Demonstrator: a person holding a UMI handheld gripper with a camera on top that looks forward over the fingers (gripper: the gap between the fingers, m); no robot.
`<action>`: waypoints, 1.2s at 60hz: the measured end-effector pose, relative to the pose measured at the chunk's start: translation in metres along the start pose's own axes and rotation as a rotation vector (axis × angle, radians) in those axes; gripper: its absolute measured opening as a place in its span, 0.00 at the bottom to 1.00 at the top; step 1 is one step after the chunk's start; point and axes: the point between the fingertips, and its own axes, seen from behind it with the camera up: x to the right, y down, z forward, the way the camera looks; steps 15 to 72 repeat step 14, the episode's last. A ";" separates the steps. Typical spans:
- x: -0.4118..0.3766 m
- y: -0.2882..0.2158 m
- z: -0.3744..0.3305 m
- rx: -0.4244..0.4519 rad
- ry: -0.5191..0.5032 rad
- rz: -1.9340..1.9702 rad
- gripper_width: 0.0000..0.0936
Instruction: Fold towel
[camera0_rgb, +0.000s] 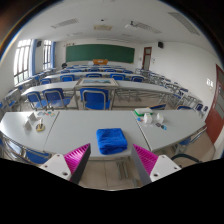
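Classroom rows of blue chairs stretch behind a pale grey desk, where a folded blue towel lies (apparently awaiting grasp) just beyond wide-spread, empty fingers.

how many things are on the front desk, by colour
blue folded towel: 1
pale small items at the desk's left end: 1 cluster, too small to split
pale small items right of the towel: 1 cluster, too small to split
total: 3 groups on the desk
the tongs are open, just short of the towel
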 end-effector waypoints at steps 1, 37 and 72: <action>-0.001 0.000 -0.003 0.003 0.000 0.002 0.91; -0.006 -0.002 -0.029 0.027 0.005 0.002 0.91; -0.006 -0.002 -0.029 0.027 0.005 0.002 0.91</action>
